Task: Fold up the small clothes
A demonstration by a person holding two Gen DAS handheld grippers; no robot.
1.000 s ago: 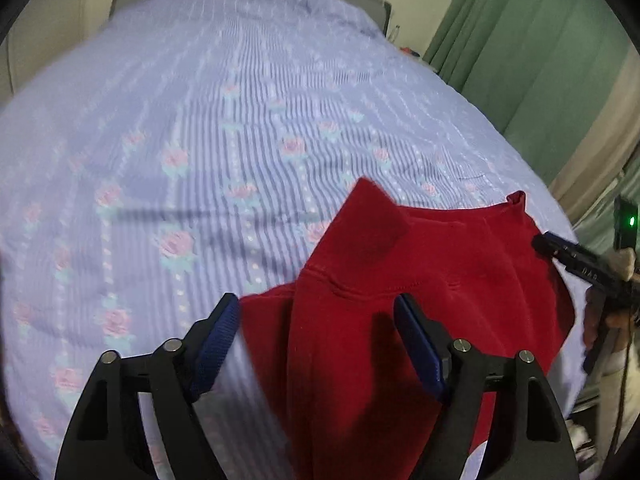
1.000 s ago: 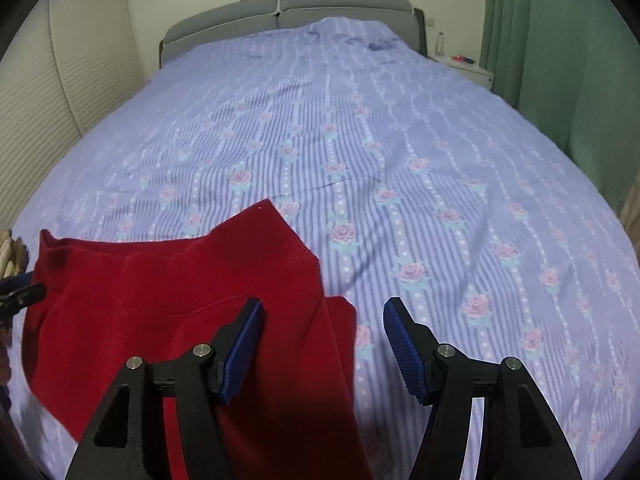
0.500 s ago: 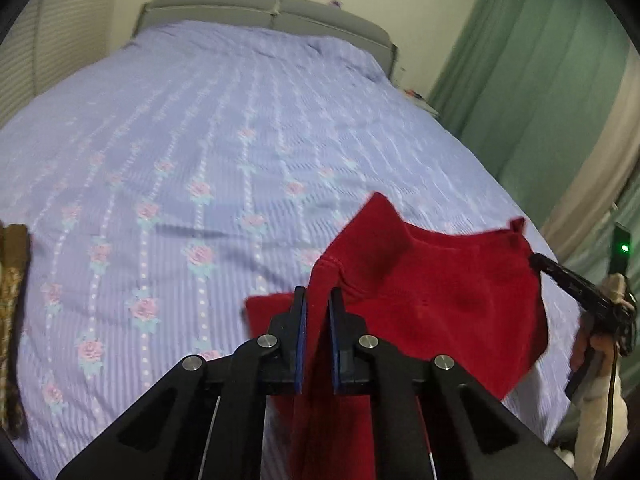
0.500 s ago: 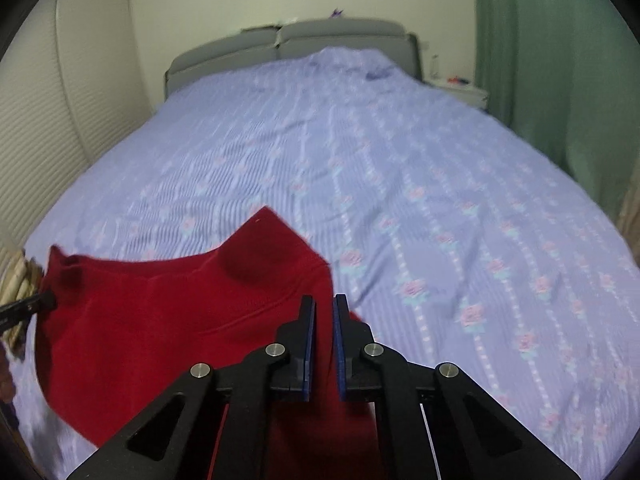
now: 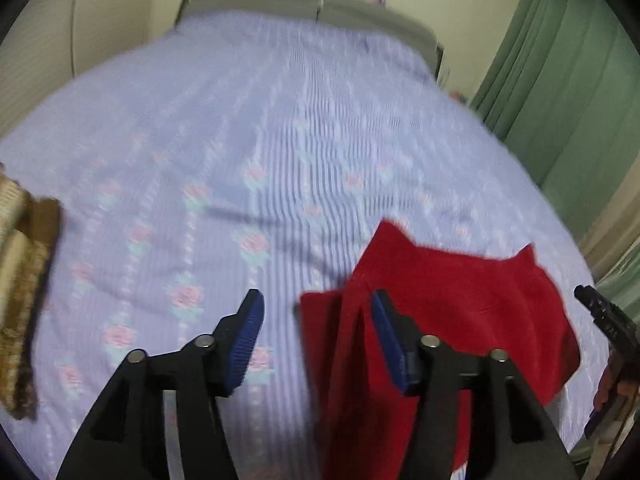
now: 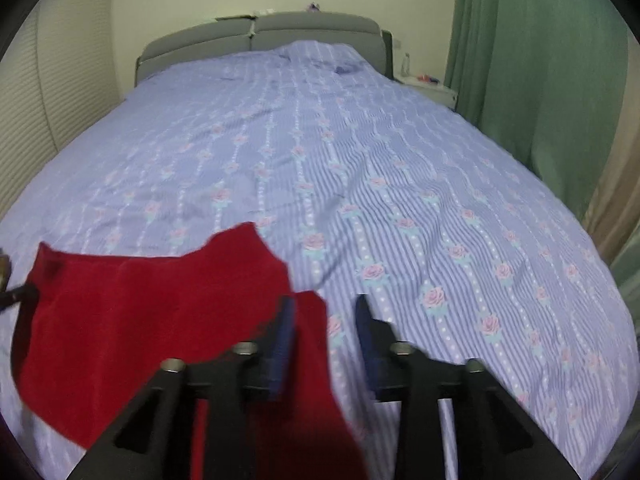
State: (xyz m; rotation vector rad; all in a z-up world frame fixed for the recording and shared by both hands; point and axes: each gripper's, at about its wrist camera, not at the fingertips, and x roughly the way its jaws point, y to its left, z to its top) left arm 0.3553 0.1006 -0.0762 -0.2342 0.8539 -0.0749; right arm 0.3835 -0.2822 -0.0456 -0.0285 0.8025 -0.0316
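Observation:
A small red garment (image 5: 460,312) lies on the near part of the bed; in the right wrist view the red garment (image 6: 140,312) fills the lower left. My left gripper (image 5: 318,336) has its jaws opening, and the garment's left edge runs up between them, close to the right pad, without being pinched. My right gripper (image 6: 324,336) is also opening, with the garment's right edge between its blue pads and not pressed. The right gripper's tip (image 5: 600,312) shows at the far right of the left wrist view.
The bed (image 6: 400,160) has a lilac striped cover with roses, reaching back to a grey headboard (image 6: 260,36). A brown woven thing (image 5: 24,280) sits at the bed's left edge. Green curtains (image 6: 540,80) hang on the right, with a nightstand (image 6: 428,84) beside them.
Both grippers were open a second ago, shut half a second ago, and stand open again. The left view has swung left, bringing the brown woven thing into sight.

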